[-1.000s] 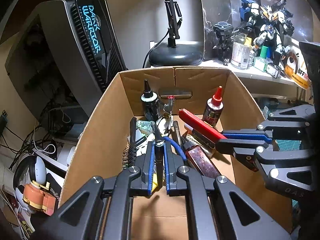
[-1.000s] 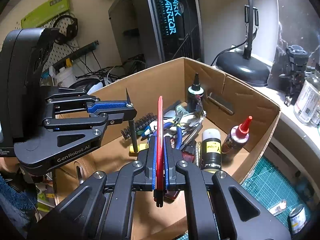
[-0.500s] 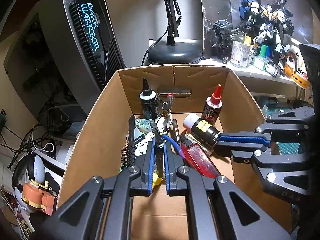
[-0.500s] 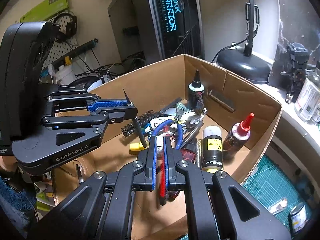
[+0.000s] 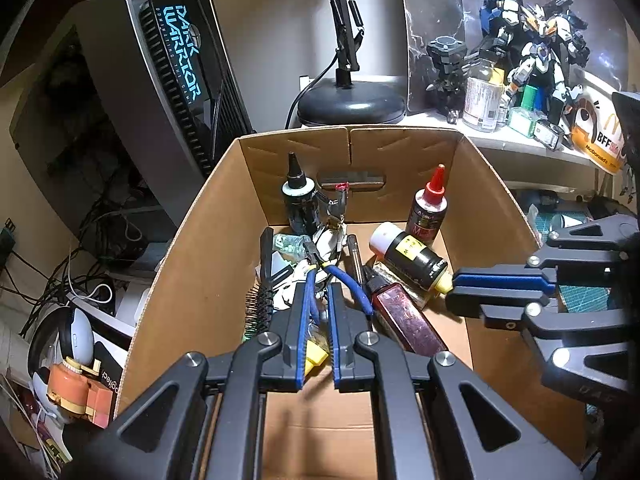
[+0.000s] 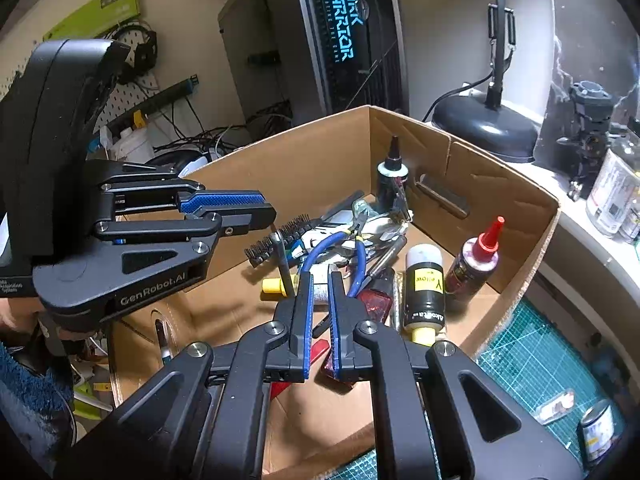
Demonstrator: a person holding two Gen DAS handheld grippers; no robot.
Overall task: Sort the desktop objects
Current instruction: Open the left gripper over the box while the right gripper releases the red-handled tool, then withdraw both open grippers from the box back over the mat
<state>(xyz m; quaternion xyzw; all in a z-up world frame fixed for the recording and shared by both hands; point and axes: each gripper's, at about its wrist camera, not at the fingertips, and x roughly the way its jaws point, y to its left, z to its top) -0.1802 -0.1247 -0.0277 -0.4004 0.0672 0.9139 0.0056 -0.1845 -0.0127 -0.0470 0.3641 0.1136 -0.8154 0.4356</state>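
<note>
A cardboard box [image 5: 208, 264] [image 6: 532, 248] holds tools and bottles: blue-handled pliers [image 5: 352, 284] [image 6: 332, 240], a hair brush [image 5: 260, 304], a black bottle [image 5: 298, 200], a red-capped bottle [image 5: 430, 208] [image 6: 478, 260], a yellow-labelled bottle [image 5: 412, 256] [image 6: 426, 292] and a red cutter [image 6: 316, 354]. My left gripper [image 5: 318, 336] hovers over the box, open a little, above a dark hobby knife with a yellow cap [image 5: 316, 356] [image 6: 280, 268]. My right gripper [image 6: 320, 320] is open over the box, empty, above the red cutter. It enters the left wrist view from the right [image 5: 464, 296].
A dark PC tower [image 5: 168, 92] stands behind the box on the left. A black lamp base [image 5: 352, 106] and model figures [image 5: 536, 40] sit on the shelf behind. A green cutting mat [image 6: 540, 364] lies right of the box. Cables and headphones [image 5: 60, 340] lie at the left.
My right gripper opened and let the red cutter drop into the box. My left gripper opened and the yellow-capped knife slipped down out of its jaws into the box.
</note>
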